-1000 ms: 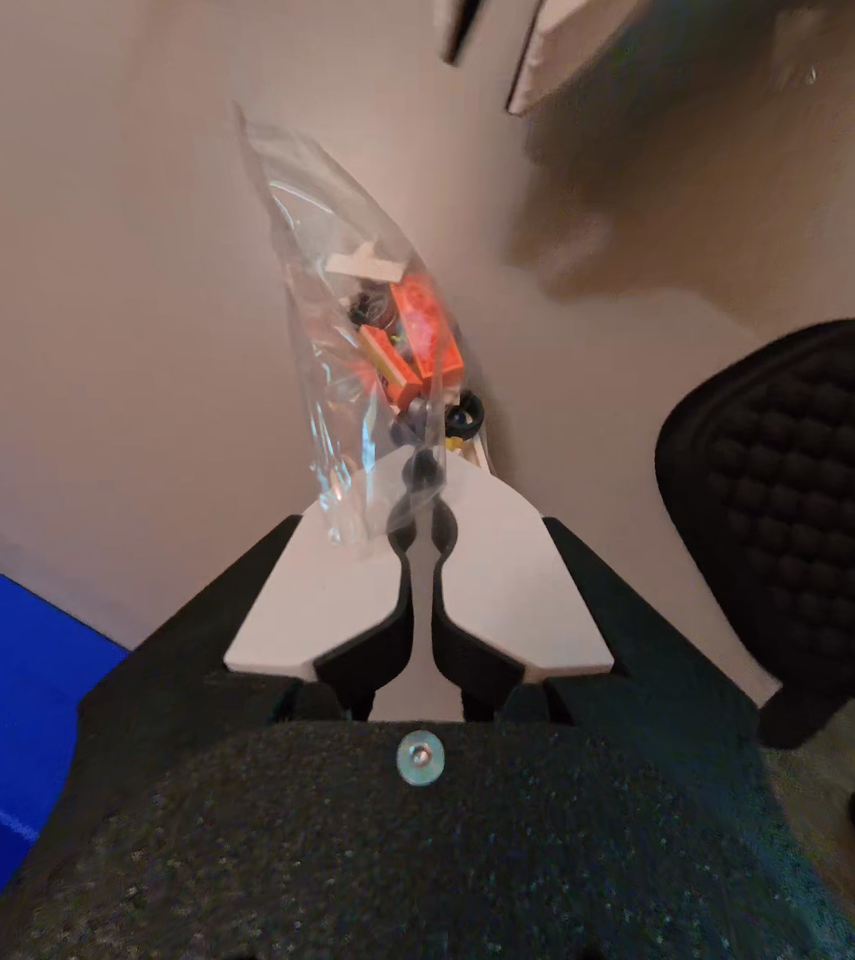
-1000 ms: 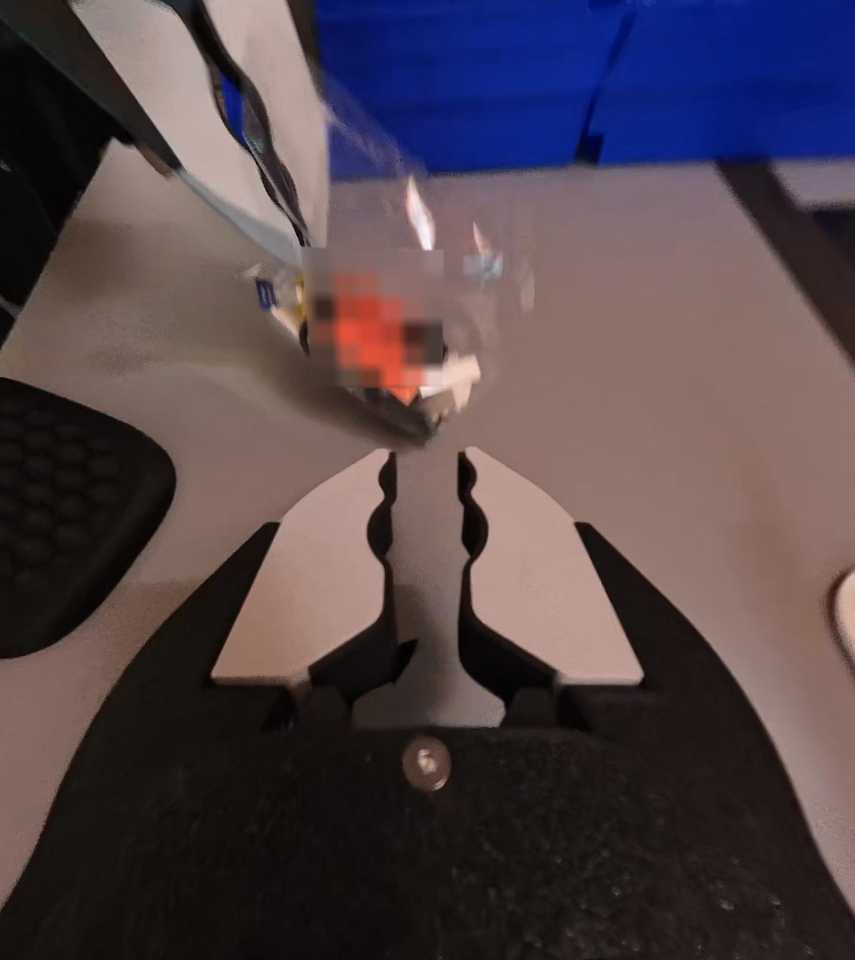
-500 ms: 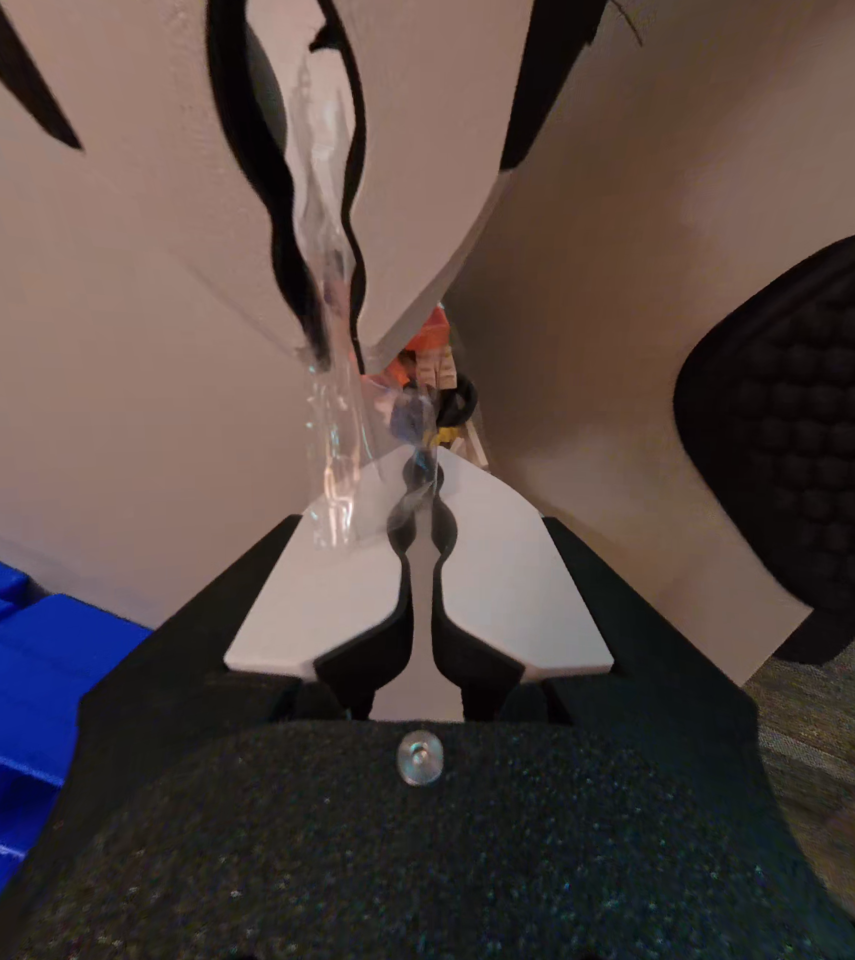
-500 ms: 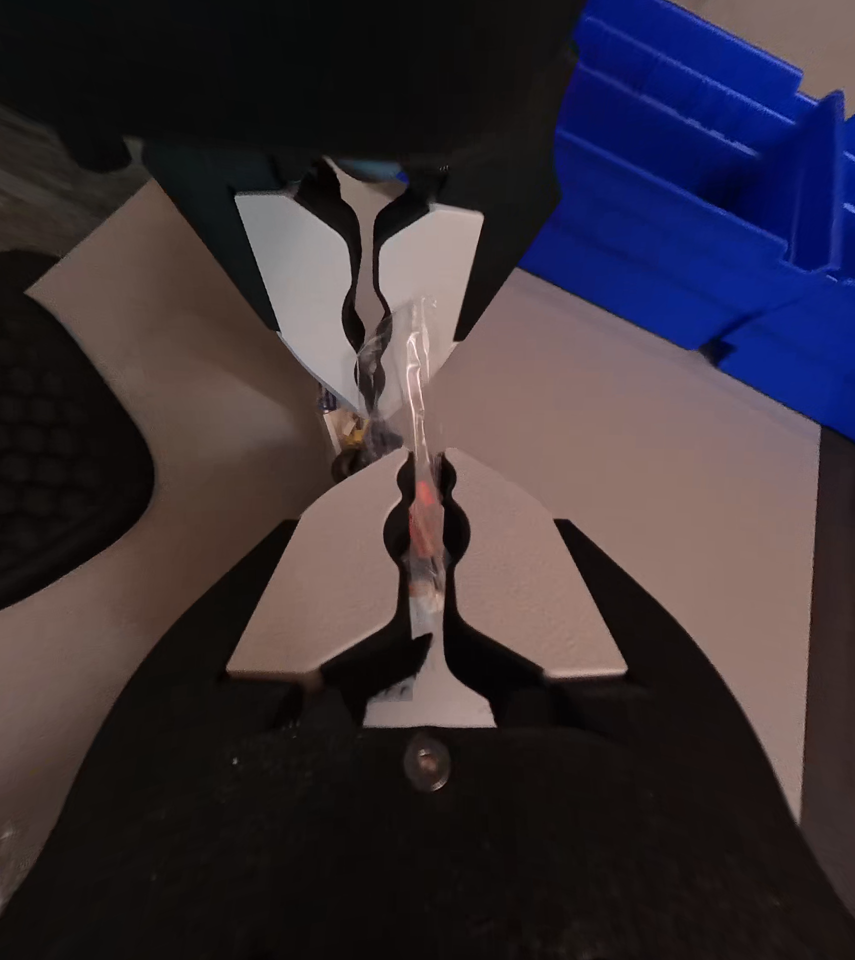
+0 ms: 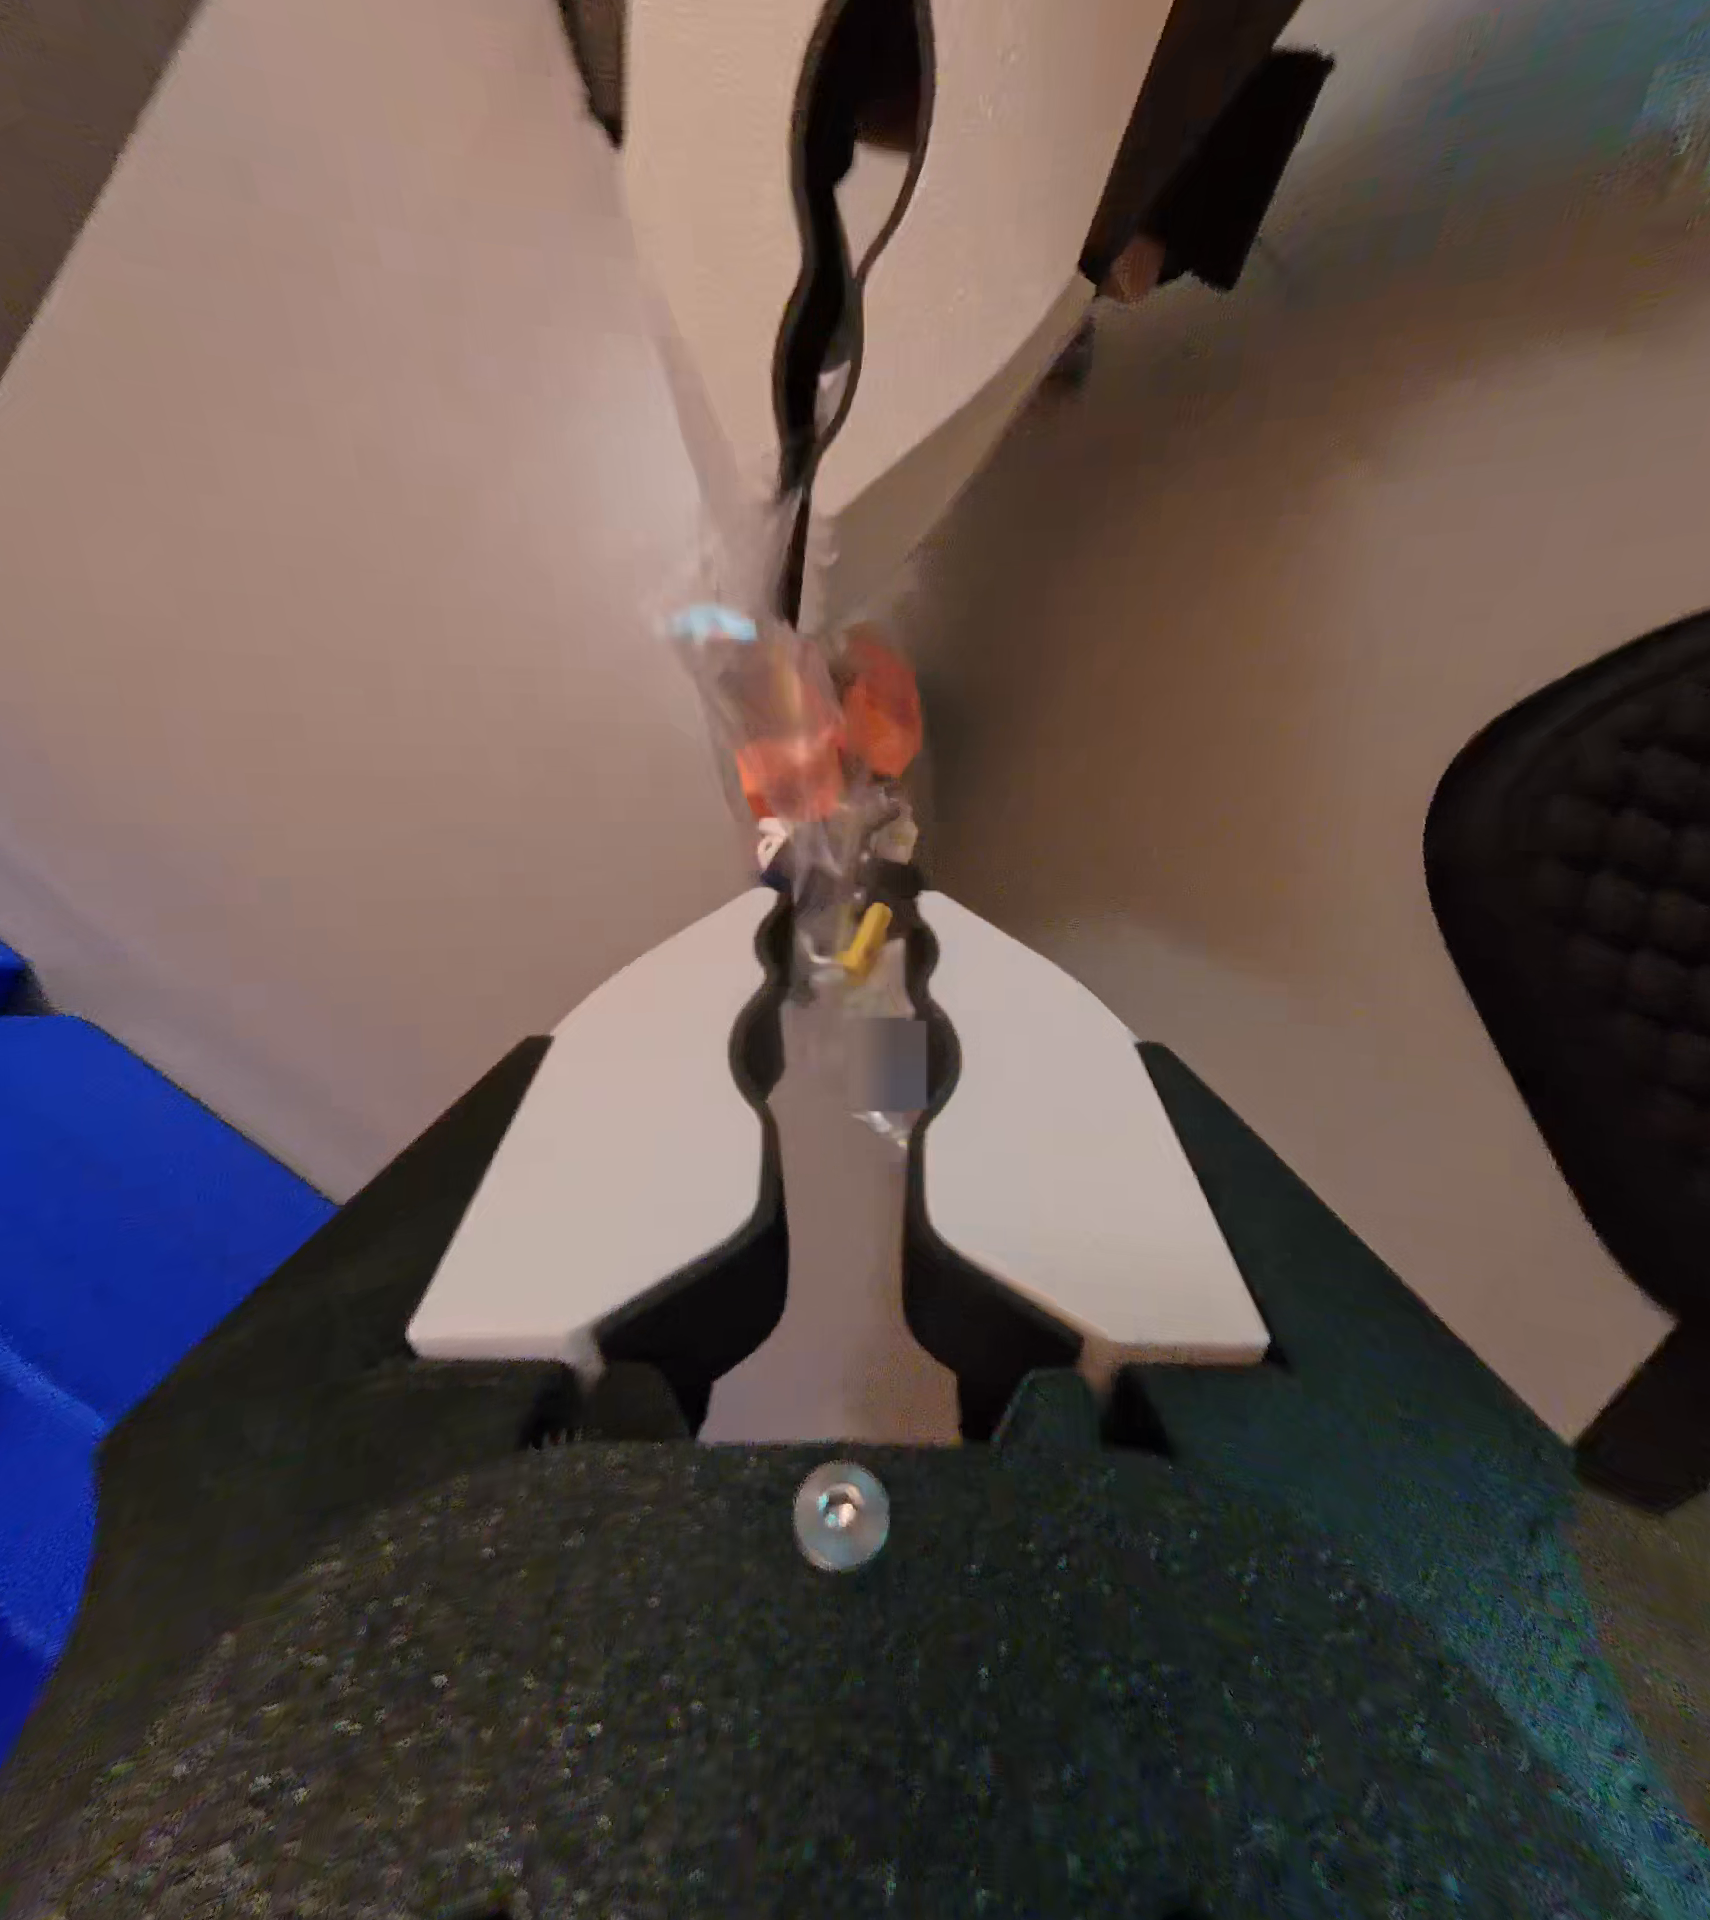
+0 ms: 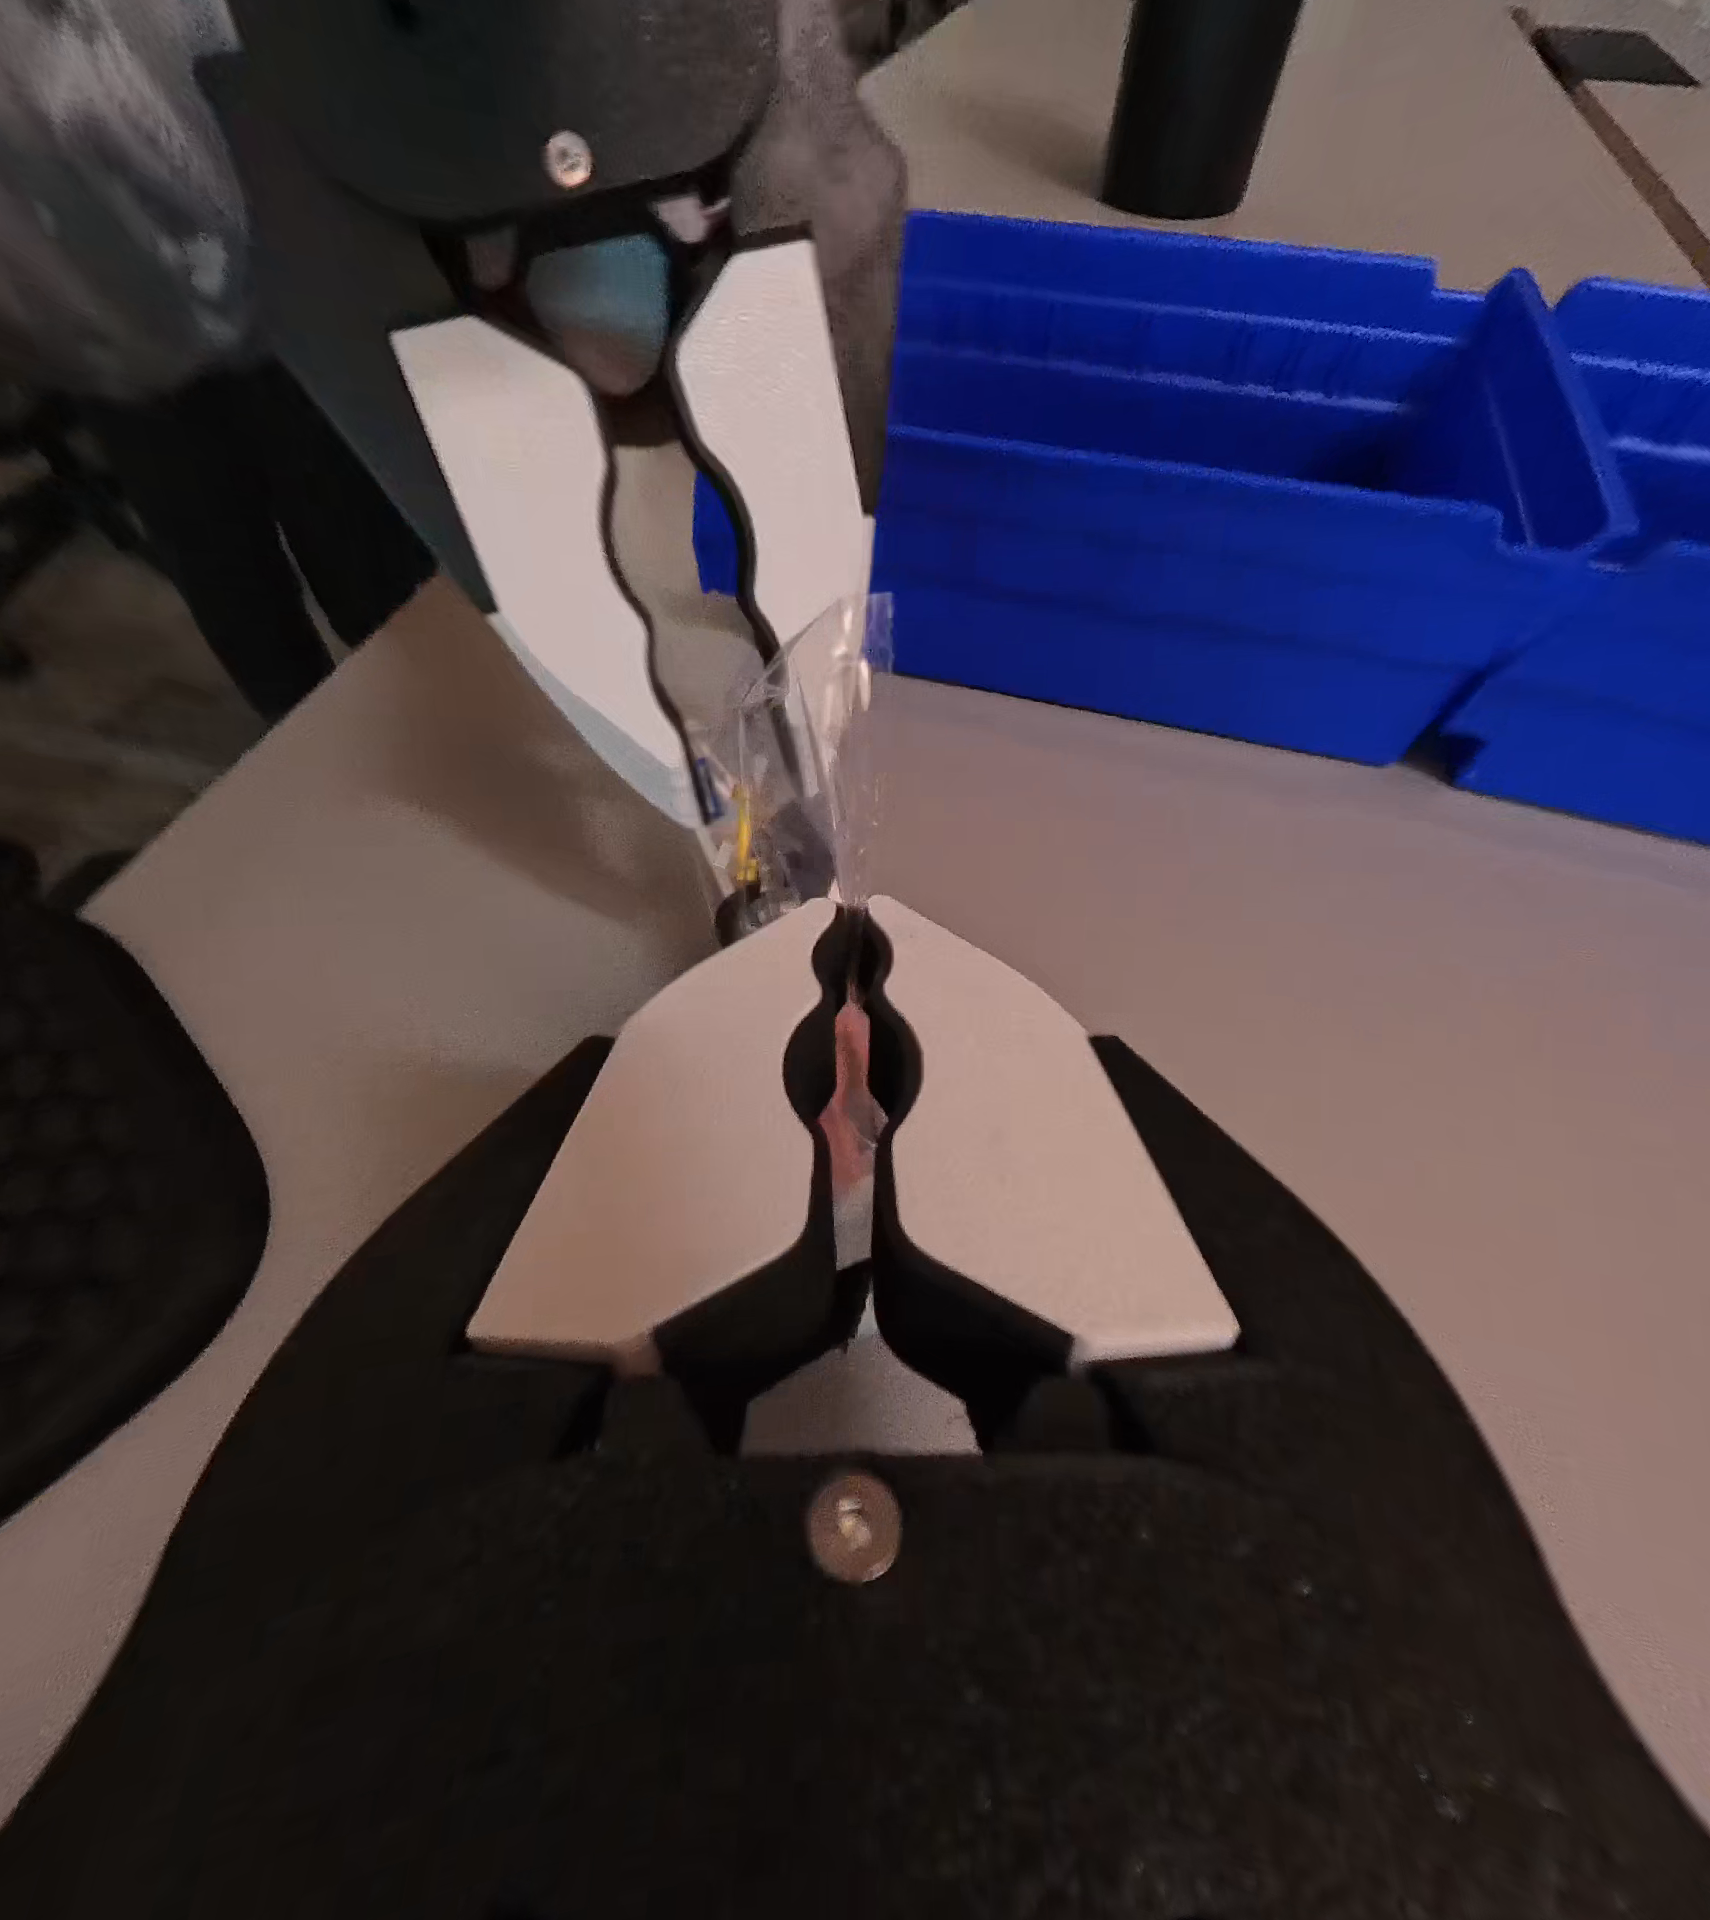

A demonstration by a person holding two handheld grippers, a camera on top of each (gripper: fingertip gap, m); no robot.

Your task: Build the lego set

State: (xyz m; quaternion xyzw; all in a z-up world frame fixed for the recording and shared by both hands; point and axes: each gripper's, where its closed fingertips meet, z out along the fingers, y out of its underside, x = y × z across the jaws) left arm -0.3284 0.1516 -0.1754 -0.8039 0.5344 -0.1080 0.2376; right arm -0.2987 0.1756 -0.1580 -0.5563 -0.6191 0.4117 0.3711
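Having parted since half a second ago, left tool stands spread around clear parts bag, right tool alone pinching it, centre frame; hand-over, unopened.

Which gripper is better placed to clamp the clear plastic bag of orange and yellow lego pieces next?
Left. The left gripper has its jaws apart with one end of the clear plastic bag lying between them. The right gripper is shut on the bag's other edge, so it is occupied.
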